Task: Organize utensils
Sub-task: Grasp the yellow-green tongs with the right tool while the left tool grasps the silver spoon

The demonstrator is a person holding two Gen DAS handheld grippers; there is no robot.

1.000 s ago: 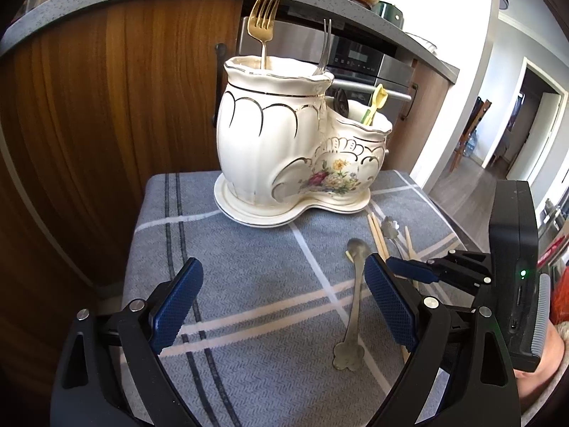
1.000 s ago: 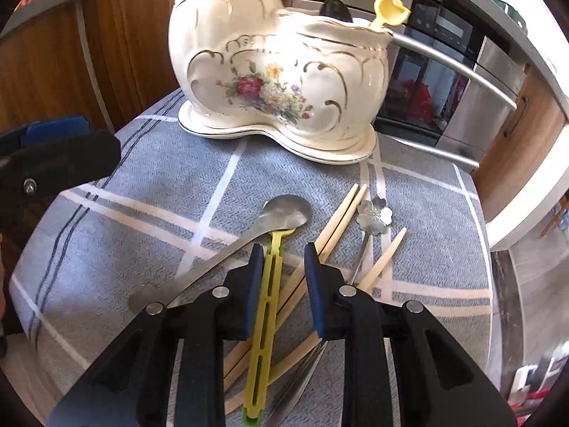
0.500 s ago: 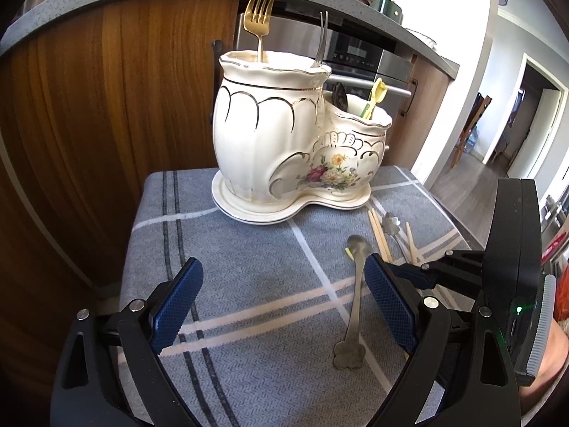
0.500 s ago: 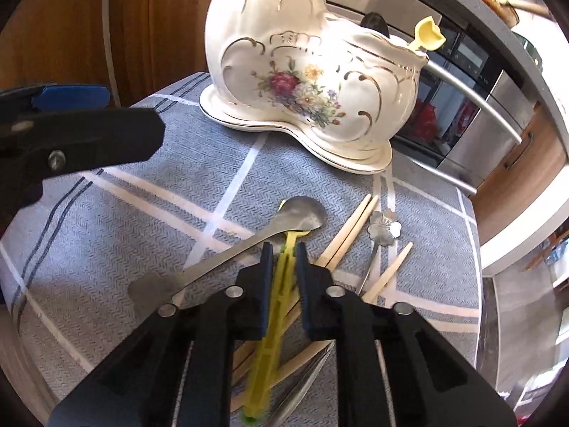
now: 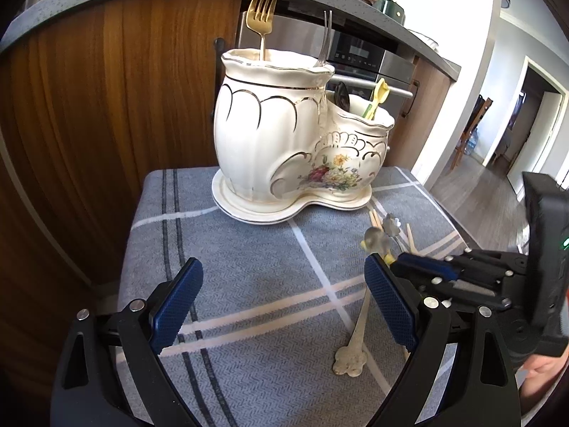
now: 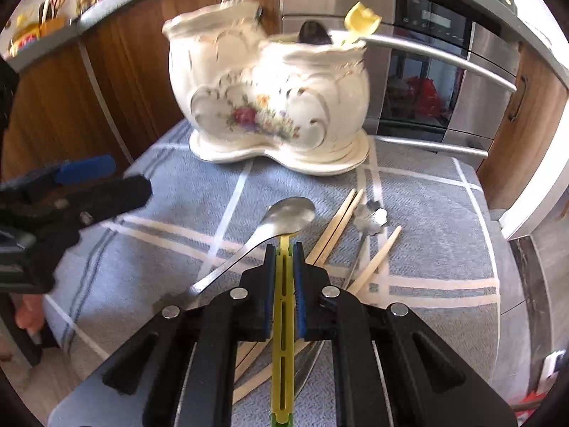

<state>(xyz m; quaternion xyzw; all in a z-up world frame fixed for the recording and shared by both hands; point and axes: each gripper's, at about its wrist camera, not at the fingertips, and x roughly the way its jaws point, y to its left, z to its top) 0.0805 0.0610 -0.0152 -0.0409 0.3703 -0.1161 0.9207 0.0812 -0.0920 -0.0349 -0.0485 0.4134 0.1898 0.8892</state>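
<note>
Right gripper (image 6: pixel 284 249) has its jaws closing on the yellow-green slotted utensil (image 6: pixel 283 320), blue pads pressing both sides of the handle; the tip pokes out just under the bowl of the big metal spoon (image 6: pixel 284 215). Left gripper (image 5: pixel 282 306) is wide open, nothing between its pads, hovering over bare grey plaid cloth (image 5: pixel 249 259) on the worktop. The spoon lies diagonally on the cloth, flat decorated handle end toward the left gripper. Just right of it: wooden chopsticks (image 6: pixel 338 226) fanned loosely, and a small flower-headed metal spoon (image 6: pixel 370 219) beside them, touching or overlapping, hard to say which. White floral ceramic holder (image 5: pixel 295 146) sits on its matching saucer at the far side of the cloth, two compartments: tall one has a gold fork (image 5: pixel 263 10) and a silver fork (image 5: pixel 325 39) upright, low one has a yellow utensil (image 5: pixel 378 98) and a dark one (image 5: pixel 343 94). Right view is motion-blurred around the holder.
</note>
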